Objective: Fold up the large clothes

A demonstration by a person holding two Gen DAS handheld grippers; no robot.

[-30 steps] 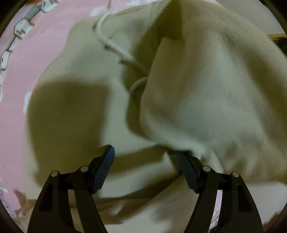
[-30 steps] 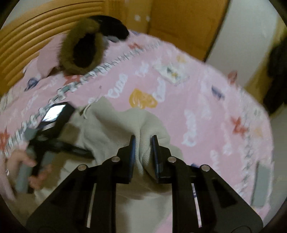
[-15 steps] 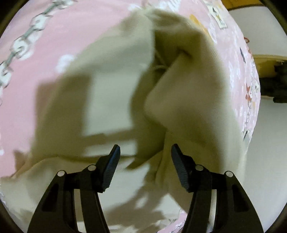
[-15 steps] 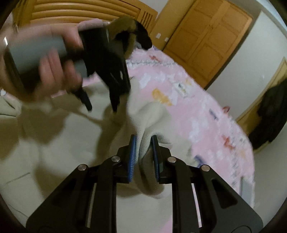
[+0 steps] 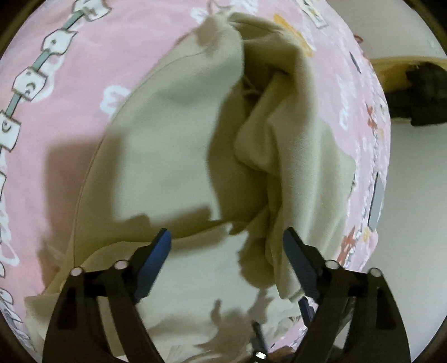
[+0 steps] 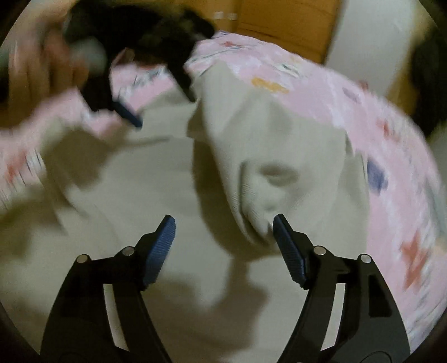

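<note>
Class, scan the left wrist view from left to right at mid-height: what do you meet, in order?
Pink patterned bedspread → flat panel of the beige garment → bunched fold of the garment → grey tag at the bed's edge → pale floor.

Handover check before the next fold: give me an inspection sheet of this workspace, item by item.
Surface: pink printed bedspread, partly covered by the garment.
Job's things: beige garment spread on the bed, a bunched fold standing up along its middle; not yet folded flat.
Clutter: flat grey object near the bed's edge; dark furry item at the far end, blurred.
Grippers: left gripper open, holding nothing; right gripper open, the fold beside its right finger.
Cables: nothing seen.
Surroundings: wooden doors, white wall, dark shape off the bed.
</note>
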